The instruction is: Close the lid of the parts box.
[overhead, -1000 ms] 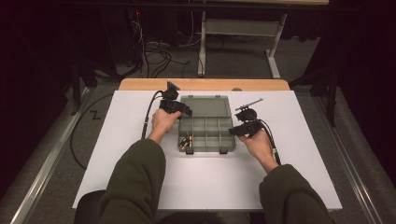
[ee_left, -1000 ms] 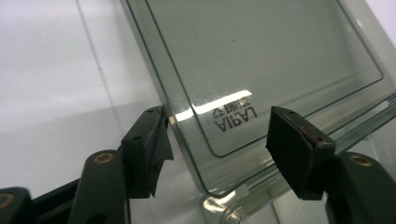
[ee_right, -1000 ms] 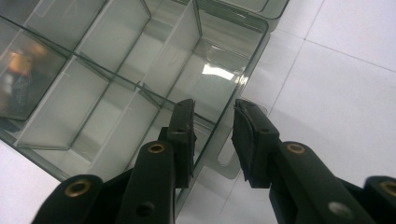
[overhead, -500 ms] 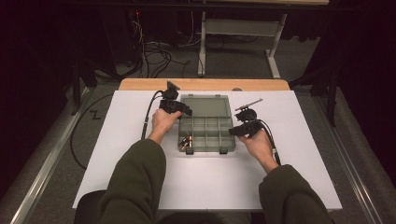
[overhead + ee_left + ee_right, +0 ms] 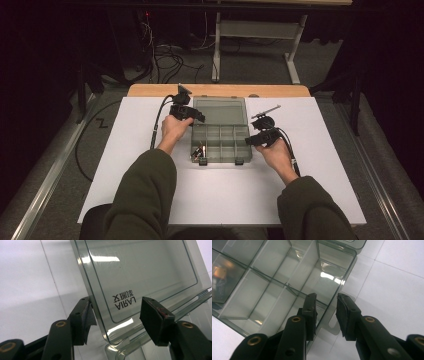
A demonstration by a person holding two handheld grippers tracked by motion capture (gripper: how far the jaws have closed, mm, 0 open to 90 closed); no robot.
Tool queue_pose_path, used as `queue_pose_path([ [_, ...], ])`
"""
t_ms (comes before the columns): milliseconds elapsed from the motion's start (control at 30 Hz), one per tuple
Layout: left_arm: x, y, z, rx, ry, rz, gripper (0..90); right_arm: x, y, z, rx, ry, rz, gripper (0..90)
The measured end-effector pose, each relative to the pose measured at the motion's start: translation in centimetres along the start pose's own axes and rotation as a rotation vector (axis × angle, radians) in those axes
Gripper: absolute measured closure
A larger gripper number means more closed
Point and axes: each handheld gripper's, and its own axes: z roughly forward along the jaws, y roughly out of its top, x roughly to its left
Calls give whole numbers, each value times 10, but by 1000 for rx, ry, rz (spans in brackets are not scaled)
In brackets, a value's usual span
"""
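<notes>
We see the left gripper at the near left corner of the box's open lid, jaws spread either side of it and just been closing, pads not yet pressing. Clear compartment box sits mid-table. Right gripper straddles the box's right wall, whether it pinches we cannot tell.
</notes>
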Motion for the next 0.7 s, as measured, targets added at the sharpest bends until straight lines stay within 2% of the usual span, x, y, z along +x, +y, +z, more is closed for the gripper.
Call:
queue_pose_path([
  [33, 0, 0, -1, -1, -1, 5, 434, 0, 0, 0, 0, 1, 1, 717],
  [67, 1, 0, -3, 26, -15, 42, 434, 0, 0, 0, -2, 0, 1, 717],
  [100, -4, 0, 1, -47, -11, -28, 434, 0, 0, 0, -3, 0, 1, 717],
  [133, -2, 0, -3, -7, -7, 9, 435, 0, 0, 0, -3, 0, 2, 717],
  [500, -6, 1, -13, -25, -37, 34, 446, 0, 0, 0, 0, 1, 4, 717],
  [700, -9, 0, -20, -34, -49, 83, 450, 1, 0, 0, 0, -3, 4, 717],
])
